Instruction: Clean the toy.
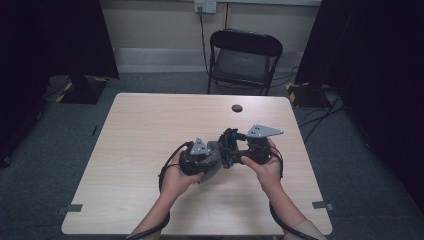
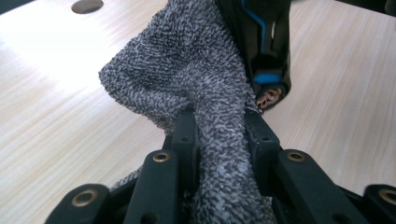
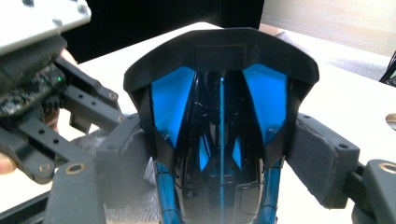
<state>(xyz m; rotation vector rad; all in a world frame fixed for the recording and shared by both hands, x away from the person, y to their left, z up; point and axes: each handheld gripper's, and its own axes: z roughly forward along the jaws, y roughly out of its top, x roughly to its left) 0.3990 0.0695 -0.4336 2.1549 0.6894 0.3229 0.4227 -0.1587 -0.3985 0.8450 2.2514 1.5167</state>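
One grey terry cloth (image 2: 187, 70) and one black-and-blue toy car (image 3: 222, 140) are held above the one light wooden surface (image 1: 150, 130), which has a single round hole (image 1: 237, 108) near its far edge. There are two grippers, a left gripper (image 1: 216, 159) and a right gripper (image 1: 228, 150), each held in one of two hands. Beyond the far edge stands one black folding chair (image 1: 245, 60), and two pieces of grey tape (image 1: 74, 208) lie at the near corners, one left and one right.

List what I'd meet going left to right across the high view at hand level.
Left hand → left gripper clamping the grey cloth → black and blue toy car → right gripper gripping the car → right hand.
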